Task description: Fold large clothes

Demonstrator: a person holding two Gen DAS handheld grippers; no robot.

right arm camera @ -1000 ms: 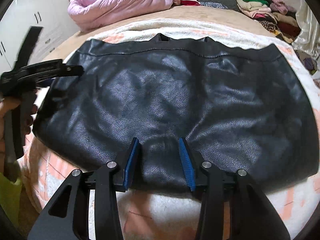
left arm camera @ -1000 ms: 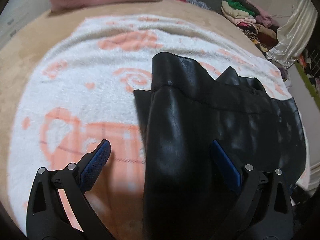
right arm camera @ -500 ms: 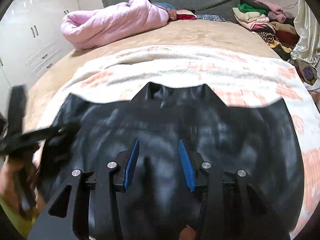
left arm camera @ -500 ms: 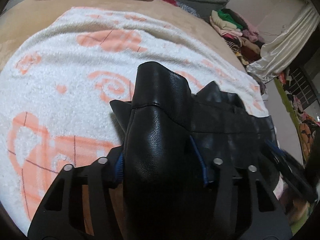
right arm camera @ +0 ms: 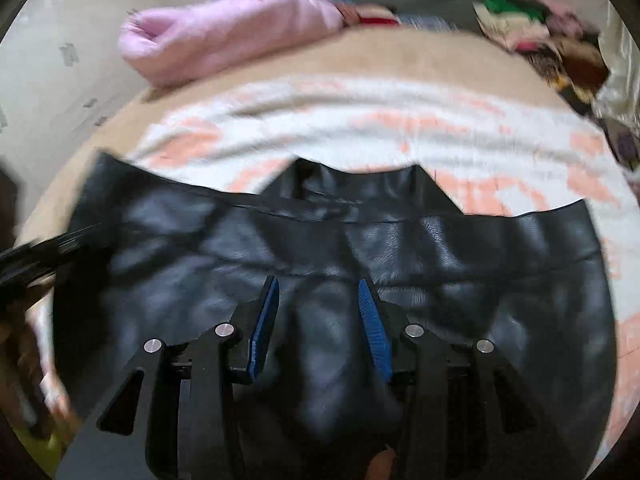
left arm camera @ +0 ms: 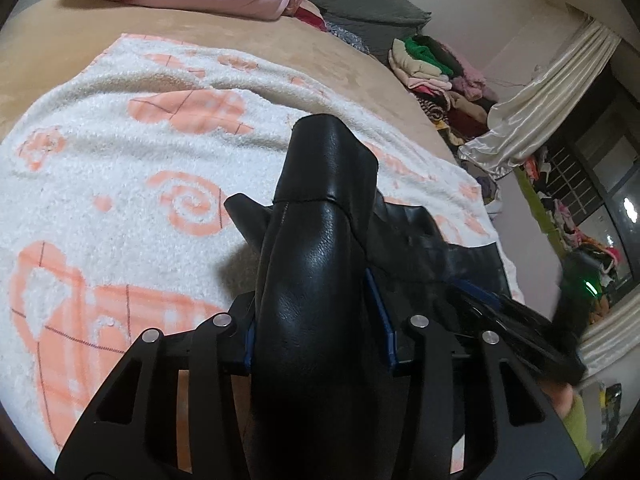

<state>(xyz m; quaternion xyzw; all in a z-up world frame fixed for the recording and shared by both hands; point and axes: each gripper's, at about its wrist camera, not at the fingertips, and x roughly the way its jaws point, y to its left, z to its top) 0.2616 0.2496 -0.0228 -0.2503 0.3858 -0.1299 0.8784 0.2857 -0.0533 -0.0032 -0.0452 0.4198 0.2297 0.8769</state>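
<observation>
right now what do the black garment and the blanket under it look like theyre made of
Garment: looks like leather or faux leather; which one can't be told. Smooth, faintly grained black surface with soft sheen and stitched seams.
Blanket: fluffy fleece or plush, matte and nubbly, white with peach pattern.

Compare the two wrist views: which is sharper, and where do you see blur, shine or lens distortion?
Left wrist view: sharp, soft sheen on the black leather garment, fisheye curving the patterned blanket. Right wrist view: motion-blurred throughout, the pink bundle smeared.
</observation>
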